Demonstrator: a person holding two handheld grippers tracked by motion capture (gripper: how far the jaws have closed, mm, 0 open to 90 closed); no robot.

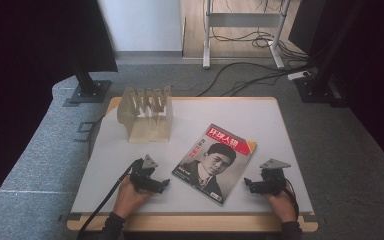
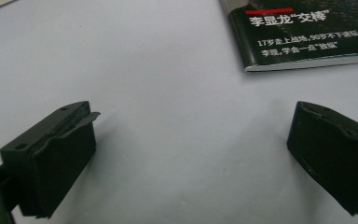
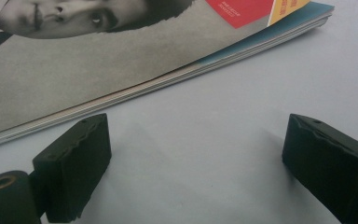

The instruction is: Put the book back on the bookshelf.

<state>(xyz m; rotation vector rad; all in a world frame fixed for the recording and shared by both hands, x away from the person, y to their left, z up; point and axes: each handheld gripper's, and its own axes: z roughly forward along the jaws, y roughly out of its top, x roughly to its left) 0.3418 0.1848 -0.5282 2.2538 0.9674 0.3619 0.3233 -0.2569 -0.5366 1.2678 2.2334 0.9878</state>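
A magazine (image 1: 215, 162) with a portrait on its cover lies flat and skewed on the white table top (image 1: 260, 117), right of centre. My left gripper (image 1: 166, 183) rests low on the table just left of the magazine's lower corner (image 2: 303, 42), jaws wide open with only bare table between them (image 2: 191, 140). My right gripper (image 1: 247, 184) sits just right of the magazine's page edge (image 3: 168, 79), also open and holding nothing (image 3: 196, 158). Each gripper points toward the magazine, a short gap away.
A pale wooden rack with upright slots (image 1: 146, 115) stands at the back left of the table. Dark stand bases (image 1: 87, 92) and cables (image 1: 250, 75) lie on the carpet beyond the far edge.
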